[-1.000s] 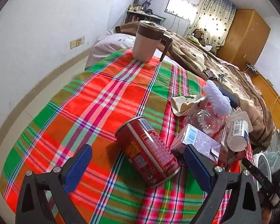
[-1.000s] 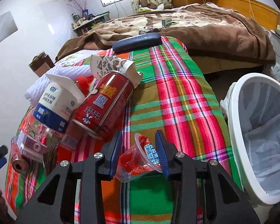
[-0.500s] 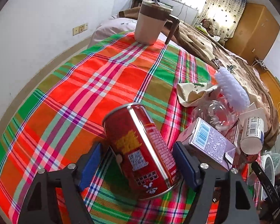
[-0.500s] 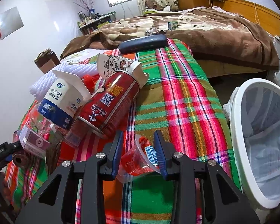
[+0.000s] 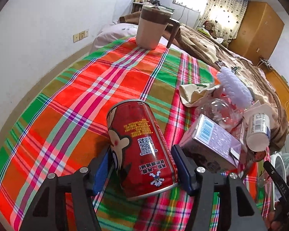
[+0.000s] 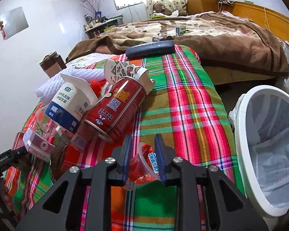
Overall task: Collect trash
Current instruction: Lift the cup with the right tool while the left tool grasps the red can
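Note:
A red drink can (image 5: 140,146) lies on the plaid cloth (image 5: 86,88) in the left wrist view. My left gripper (image 5: 141,159) straddles it, its jaws closing, and both blue pads (image 5: 101,171) rest against the can's sides. In the right wrist view my right gripper (image 6: 142,144) is closing on a small red plastic cup (image 6: 142,165) with a blue label; the pads (image 6: 159,154) squeeze it near the cloth's front edge. A white bin (image 6: 238,134) with a clear liner stands just right of the bed.
A heap of trash lies between the grippers: another red can (image 6: 117,107), a blue-and-white yogurt carton (image 6: 67,104), a patterned paper cup (image 6: 123,71), a clear bottle (image 5: 219,111), a pink carton (image 5: 213,140) and white foam netting (image 5: 235,88). A lidded mug (image 5: 152,30) stands far back.
The left jaws came in from wide open onto the red can, which now looms closer. The right jaws narrowed onto the red cup and squashed it. Neither hand shifted much.

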Demonstrator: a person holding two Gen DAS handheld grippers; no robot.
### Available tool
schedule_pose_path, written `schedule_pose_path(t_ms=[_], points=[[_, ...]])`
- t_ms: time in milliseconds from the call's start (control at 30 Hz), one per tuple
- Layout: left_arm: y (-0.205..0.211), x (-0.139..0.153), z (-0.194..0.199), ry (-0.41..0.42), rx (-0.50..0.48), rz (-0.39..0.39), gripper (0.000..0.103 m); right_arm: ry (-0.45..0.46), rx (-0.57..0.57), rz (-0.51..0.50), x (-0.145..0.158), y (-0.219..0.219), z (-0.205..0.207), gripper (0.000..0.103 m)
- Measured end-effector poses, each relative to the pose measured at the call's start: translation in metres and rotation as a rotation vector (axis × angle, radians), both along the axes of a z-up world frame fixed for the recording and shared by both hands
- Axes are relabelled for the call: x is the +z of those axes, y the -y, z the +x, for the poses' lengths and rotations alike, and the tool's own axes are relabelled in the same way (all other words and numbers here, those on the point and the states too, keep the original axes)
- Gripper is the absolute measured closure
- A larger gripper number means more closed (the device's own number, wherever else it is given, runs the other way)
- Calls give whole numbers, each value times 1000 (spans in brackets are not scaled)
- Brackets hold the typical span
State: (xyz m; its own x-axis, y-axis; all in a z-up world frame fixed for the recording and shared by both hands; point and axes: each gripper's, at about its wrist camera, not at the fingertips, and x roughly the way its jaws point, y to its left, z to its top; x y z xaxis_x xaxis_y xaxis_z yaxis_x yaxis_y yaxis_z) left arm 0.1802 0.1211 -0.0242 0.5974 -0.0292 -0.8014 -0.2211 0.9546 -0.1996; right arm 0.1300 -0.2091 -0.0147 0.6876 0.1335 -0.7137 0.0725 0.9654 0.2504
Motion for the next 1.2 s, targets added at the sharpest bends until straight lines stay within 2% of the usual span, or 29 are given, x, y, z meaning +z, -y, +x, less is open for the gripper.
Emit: schedule_pose_path(t_ms=[100, 400, 500, 600, 733, 833, 933, 1200], points=[[5, 7, -11, 35, -11, 37, 41, 5, -2, 0, 1, 2, -2, 88], [6, -2, -22, 11, -39, -12, 41, 11, 3, 43, -1, 10, -8, 89], [6, -4, -25, 17, -35, 21, 41, 15, 1, 68, -1, 17, -13, 89], [3, -6, -28, 17, -44, -20, 41, 16, 11, 77, -2, 18, -16, 89], [4, -4, -35, 36, -47, 2, 41, 40, 33, 98, 1, 18, -21, 89], [5, -6, -39, 37, -63, -30, 41, 60, 57, 100, 3, 16, -25, 89], [11, -6, -43, 48, -77, 13, 41, 70, 69, 98, 5, 19, -30, 89], [7, -9, -43, 53, -82, -20, 40, 71, 68, 163, 3, 37, -37, 90]])
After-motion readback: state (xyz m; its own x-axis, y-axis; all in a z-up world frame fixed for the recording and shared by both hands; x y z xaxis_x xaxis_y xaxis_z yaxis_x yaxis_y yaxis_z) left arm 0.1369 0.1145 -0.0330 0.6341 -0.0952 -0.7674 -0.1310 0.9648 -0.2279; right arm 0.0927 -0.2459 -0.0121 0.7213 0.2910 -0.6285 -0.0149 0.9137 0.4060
